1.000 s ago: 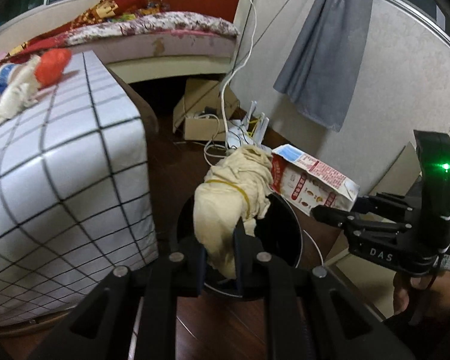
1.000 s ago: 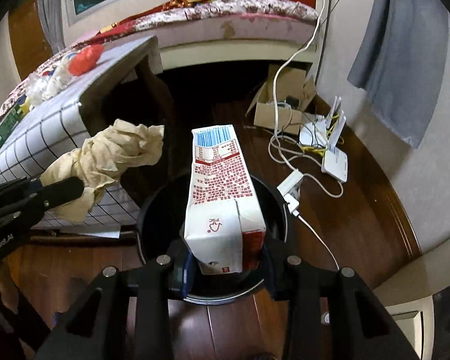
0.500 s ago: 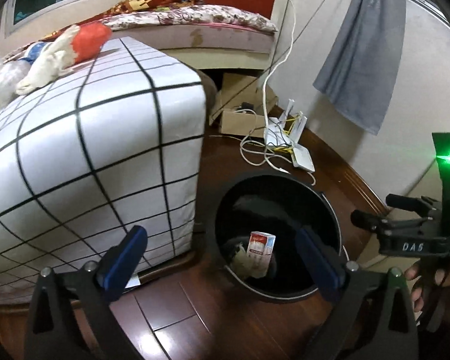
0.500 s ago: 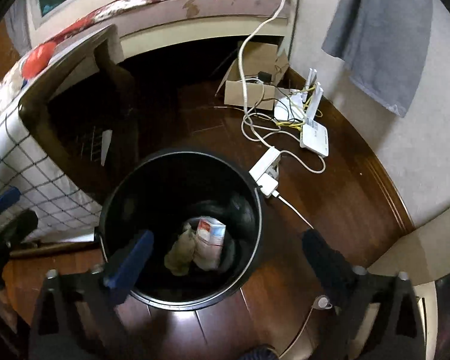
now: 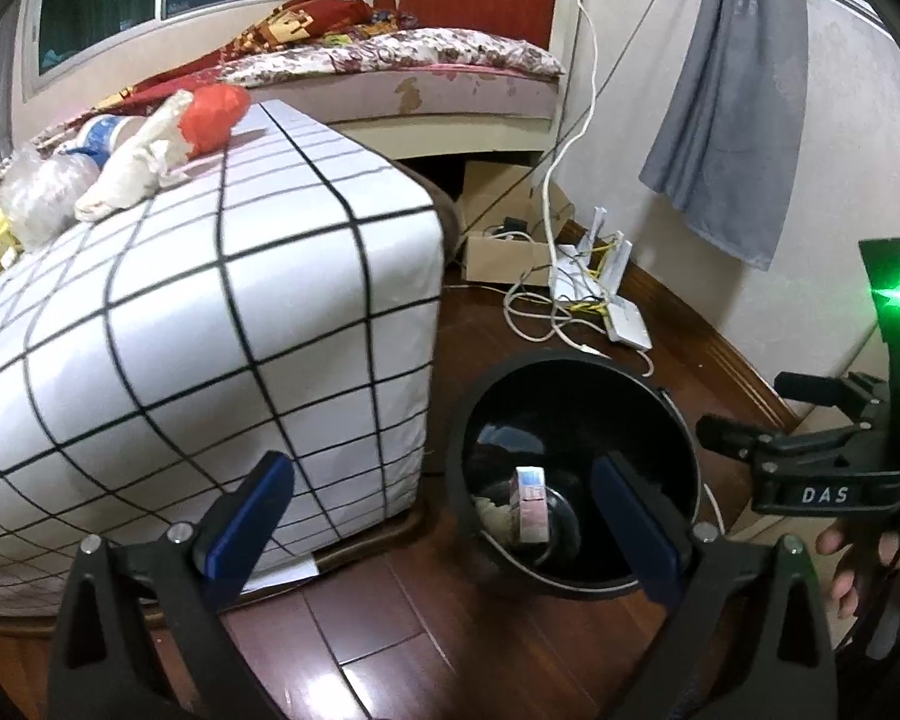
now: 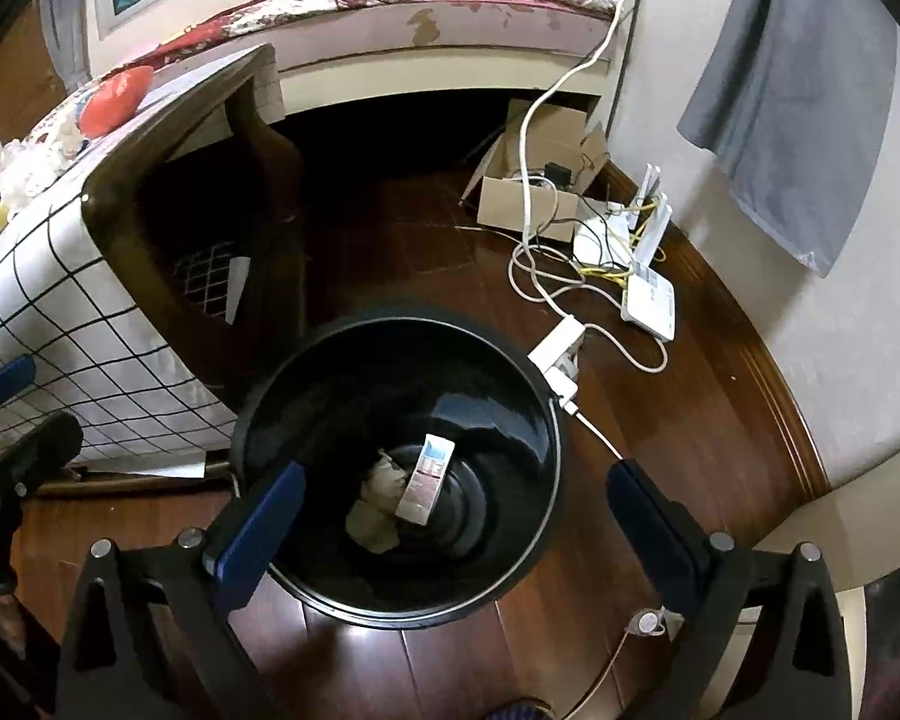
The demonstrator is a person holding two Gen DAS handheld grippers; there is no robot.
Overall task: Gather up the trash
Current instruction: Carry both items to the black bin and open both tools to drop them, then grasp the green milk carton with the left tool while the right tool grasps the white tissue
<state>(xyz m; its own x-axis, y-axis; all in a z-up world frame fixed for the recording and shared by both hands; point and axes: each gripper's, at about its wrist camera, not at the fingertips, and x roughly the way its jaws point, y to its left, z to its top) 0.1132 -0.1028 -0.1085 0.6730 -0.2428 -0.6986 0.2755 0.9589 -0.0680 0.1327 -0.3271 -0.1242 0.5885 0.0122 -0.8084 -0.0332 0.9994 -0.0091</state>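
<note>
A black round bin (image 6: 510, 372) stands on the wooden floor beside the table; it also shows in the left wrist view (image 5: 678, 420). Inside lie a milk carton (image 6: 429, 477) and a crumpled yellowish paper wad (image 6: 378, 510); the carton (image 5: 529, 504) and a bit of the wad (image 5: 493, 517) show in the left view. My left gripper (image 5: 450, 516) is open and empty above the bin's near rim. My right gripper (image 6: 450, 516) is open and empty over the bin. More trash lies on the table: a red bag (image 5: 213, 117), a white wad (image 5: 132, 171), a plastic bottle (image 5: 42, 192).
The table with a checked white cloth (image 5: 210, 312) stands left of the bin. Cables, a power strip (image 6: 555, 354), routers (image 6: 648, 294) and a cardboard box (image 6: 534, 192) lie on the floor behind. A bed (image 5: 420, 72) and a grey curtain (image 5: 732, 120) are beyond.
Both grippers opened and let go: the paper wad and the milk carton dropped into the bin. Both grippers have since drawn back a little.
</note>
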